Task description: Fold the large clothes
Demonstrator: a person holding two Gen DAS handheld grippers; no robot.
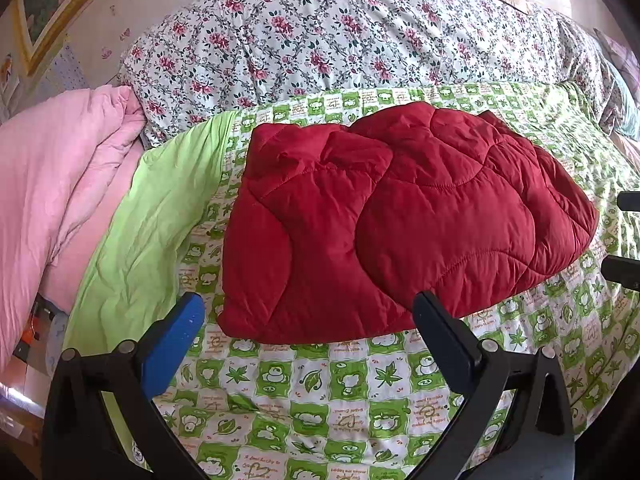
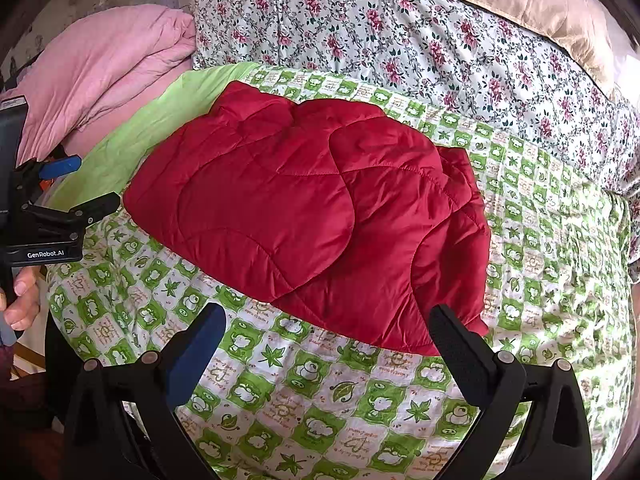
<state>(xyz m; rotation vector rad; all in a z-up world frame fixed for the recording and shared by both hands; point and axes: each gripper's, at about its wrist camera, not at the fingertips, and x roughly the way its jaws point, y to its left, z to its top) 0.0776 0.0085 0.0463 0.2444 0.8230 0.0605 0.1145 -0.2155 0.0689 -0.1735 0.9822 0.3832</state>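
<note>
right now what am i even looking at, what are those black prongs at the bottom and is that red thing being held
The black prongs are tongs: a person holds one pair in each hand, and each pair carries a wide-angle camera looking along its fingers. One picture looks out from the left tongs, the other from the right tongs. In the right view you can also see the left tongs from the side, with the person's hand gripping the handle. Both pairs stand open and hold nothing. A red quilted jacket, already folded into a bundle, lies on a green and white cartoon-print quilt. Behind it sit a floral quilt and pink bedding.
</note>
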